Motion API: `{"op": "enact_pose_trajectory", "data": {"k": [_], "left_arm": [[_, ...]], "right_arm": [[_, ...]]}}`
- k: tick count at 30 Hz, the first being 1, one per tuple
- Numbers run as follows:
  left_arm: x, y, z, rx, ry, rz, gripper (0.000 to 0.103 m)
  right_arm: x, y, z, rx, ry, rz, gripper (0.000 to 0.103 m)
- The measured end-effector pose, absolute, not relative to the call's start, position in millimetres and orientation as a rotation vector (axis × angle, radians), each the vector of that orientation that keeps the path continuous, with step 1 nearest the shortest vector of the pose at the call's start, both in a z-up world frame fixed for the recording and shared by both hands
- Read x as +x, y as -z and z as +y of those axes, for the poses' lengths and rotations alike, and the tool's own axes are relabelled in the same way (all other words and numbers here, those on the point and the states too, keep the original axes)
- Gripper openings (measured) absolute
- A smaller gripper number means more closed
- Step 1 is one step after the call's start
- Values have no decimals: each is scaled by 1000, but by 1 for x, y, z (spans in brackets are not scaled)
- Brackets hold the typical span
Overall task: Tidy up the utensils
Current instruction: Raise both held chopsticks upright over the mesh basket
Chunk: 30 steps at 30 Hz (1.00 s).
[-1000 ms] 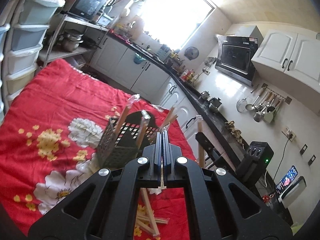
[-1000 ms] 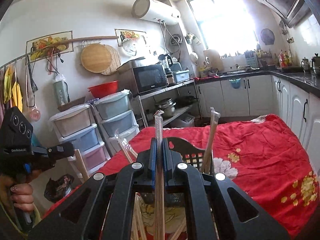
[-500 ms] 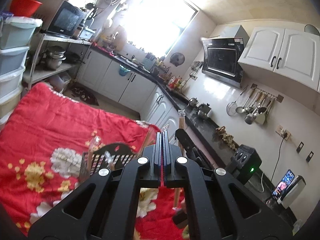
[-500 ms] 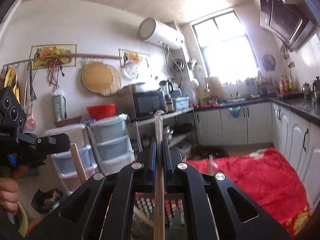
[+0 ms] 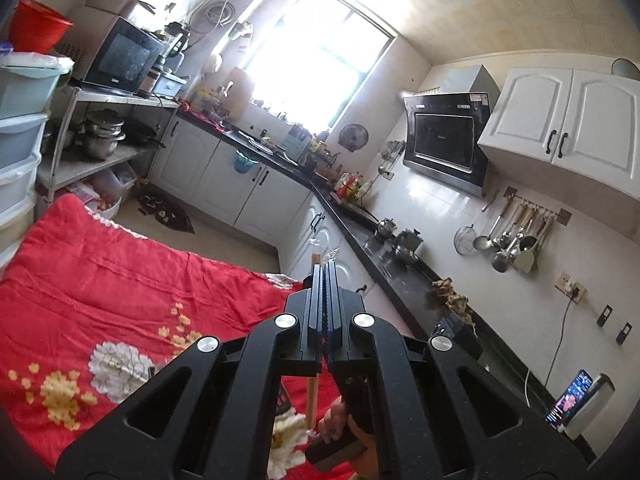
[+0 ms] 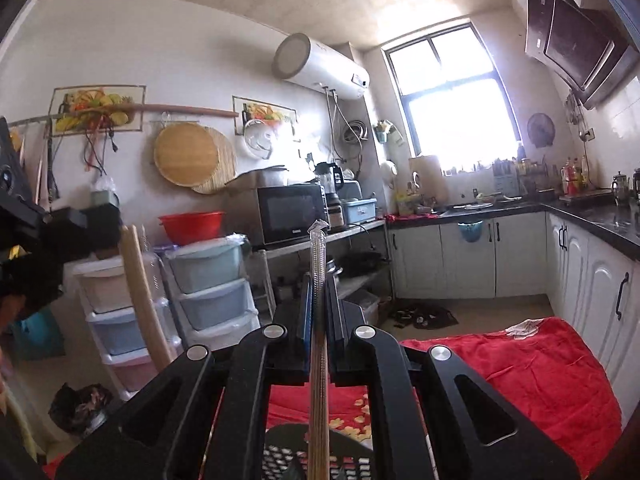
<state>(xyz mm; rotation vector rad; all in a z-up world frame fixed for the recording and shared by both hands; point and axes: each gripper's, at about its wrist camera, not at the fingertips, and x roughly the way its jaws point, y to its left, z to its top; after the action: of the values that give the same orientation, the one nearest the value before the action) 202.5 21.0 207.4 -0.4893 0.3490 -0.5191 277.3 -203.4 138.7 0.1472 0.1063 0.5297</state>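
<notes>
My right gripper (image 6: pixel 318 280) is shut on a chopstick in a clear wrapper (image 6: pixel 318 248), which stands upright with its tip above the fingers. Below it lies the rim of the black mesh utensil holder (image 6: pixel 288 434) on the red flowered blanket (image 6: pixel 520 368). At the left edge of that view, my left gripper (image 6: pixel 100 220) holds a bare wooden chopstick (image 6: pixel 140 292) near its top end, and the stick hangs down. In the left wrist view the left gripper (image 5: pixel 325 270) is shut, and a wooden stick (image 5: pixel 313 396) shows through its frame. A person's hand (image 5: pixel 336 420) grips a black handle behind it.
Stacked plastic drawers (image 6: pixel 208 280) and a shelf with a microwave (image 6: pixel 292 212) stand beyond the blanket's far edge. White cabinets under a black counter (image 5: pixel 384 256) run along the right side. The blanket (image 5: pixel 120 280) spreads out below left.
Both grippers have risen with their chopsticks. The mesh holder has dropped to the bottom of the right wrist view and out of the left wrist view. Neither grip has changed.
</notes>
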Motion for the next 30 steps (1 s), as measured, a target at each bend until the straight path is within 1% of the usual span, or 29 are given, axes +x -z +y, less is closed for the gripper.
{"op": "enact_pose_trajectory", "data": {"k": [6,17,30], "left_arm": [[216,-197,20,-498,497,354,0],[225,-183,15,-496,479,364,0],[243,-161,16,-514,445,408,0]], "right_arm": [[299,-132,-202,207,-523,132,6],[306,-119,-199,188,-427,16,6],[298,-99,-202,148,-428,55,6]]}}
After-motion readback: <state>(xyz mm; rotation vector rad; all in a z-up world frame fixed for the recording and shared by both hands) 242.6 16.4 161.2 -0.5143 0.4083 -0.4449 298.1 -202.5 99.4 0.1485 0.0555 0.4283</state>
